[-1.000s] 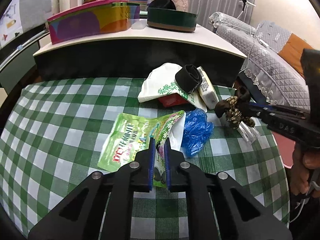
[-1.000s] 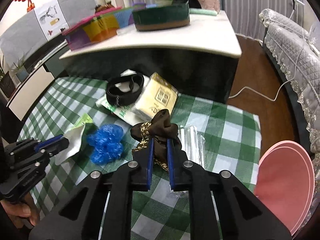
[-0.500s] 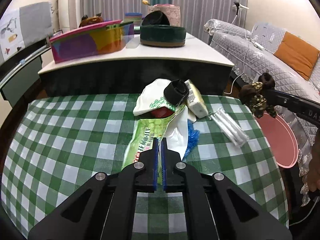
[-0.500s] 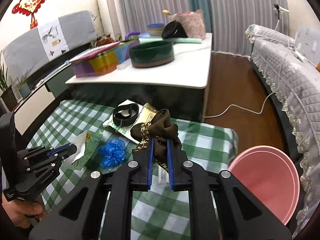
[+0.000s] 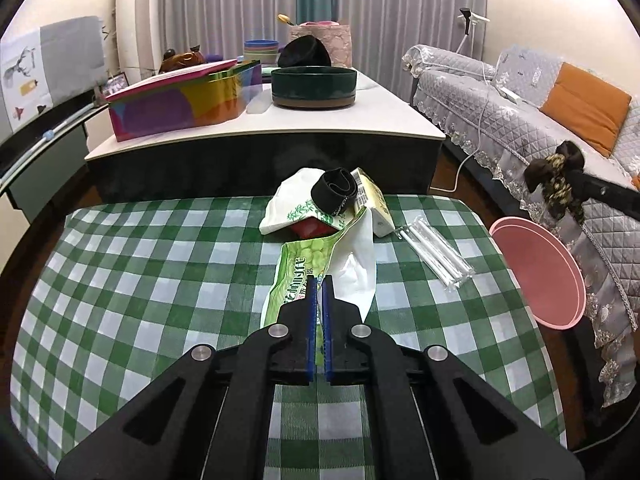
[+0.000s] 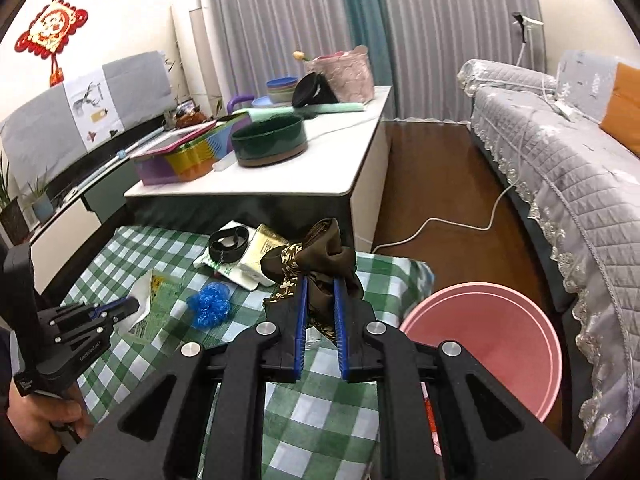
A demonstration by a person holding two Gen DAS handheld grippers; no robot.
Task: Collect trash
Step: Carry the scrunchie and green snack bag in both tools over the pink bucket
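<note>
Left wrist view: left hand-held gripper (image 5: 319, 280) clenched on a green snack wrapper (image 5: 298, 274), its blue pads pinching the near edge; the wrapper's far end rises off the green-checked desk (image 5: 132, 280). Beyond it, a white packet (image 5: 288, 202) with a black band (image 5: 335, 190) on top, and clear plastic sleeves (image 5: 438, 250) to the right. Pink bin (image 5: 536, 276) stands off the desk's right edge.

Right wrist view: right hand-held gripper (image 6: 320, 280) grasping a brown patterned cloth scrap (image 6: 320, 258), held in the air above the desk's right end, beside the pink bin (image 6: 484, 344). Crumpled blue plastic (image 6: 211, 304) lies on the desk, near the wrapper (image 6: 158, 300).
</note>
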